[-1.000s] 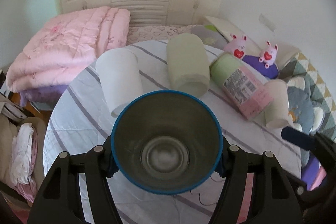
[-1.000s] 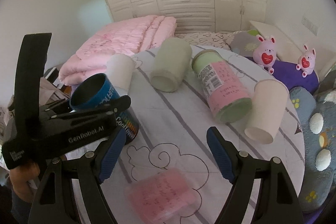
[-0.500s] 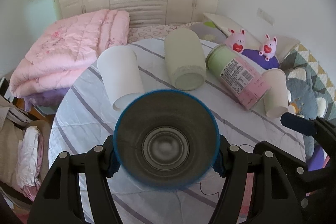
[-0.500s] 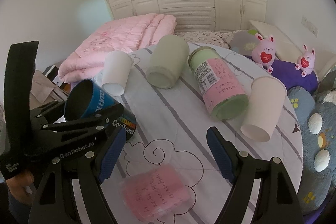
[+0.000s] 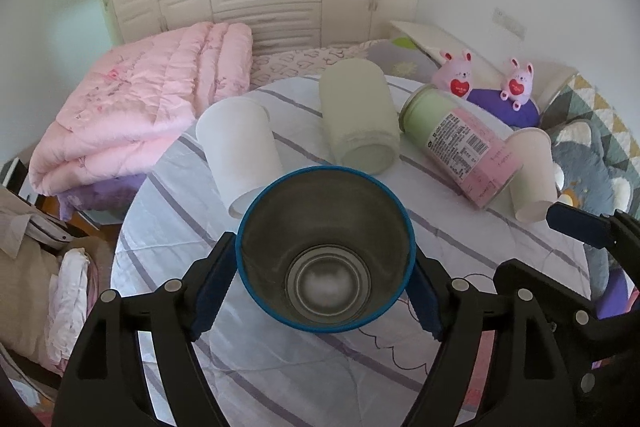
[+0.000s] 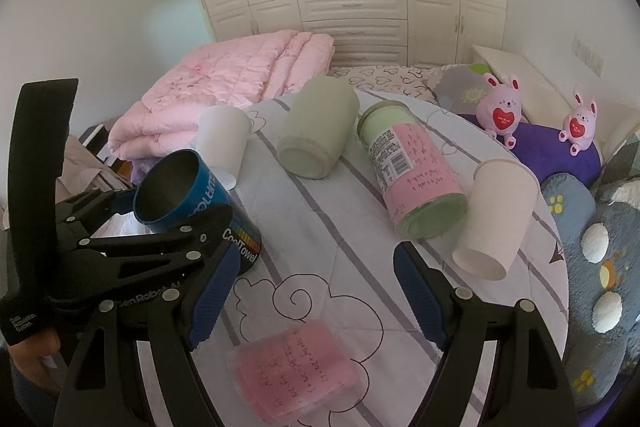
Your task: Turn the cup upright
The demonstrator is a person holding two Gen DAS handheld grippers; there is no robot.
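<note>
A blue cup [image 5: 325,250] with a dark inside sits between the jaws of my left gripper [image 5: 320,291], its mouth facing the camera. In the right wrist view the same cup [image 6: 196,203] is tilted, mouth up and to the left, with its base close to the tablecloth; whether it touches I cannot tell. My left gripper is shut on it. My right gripper [image 6: 312,295] is open and empty above the table's near side, to the right of the cup.
On the round striped table [image 6: 328,247] lie a white paper cup [image 6: 222,143], a green cup [image 6: 318,133], a green and pink canister [image 6: 412,163], a second paper cup [image 6: 496,219] and a pink block [image 6: 292,371]. A pink quilt [image 6: 228,83] lies behind.
The left gripper has tilted the blue cup more upright and lowered it toward the tablecloth. The right gripper has barely moved and stays open.
</note>
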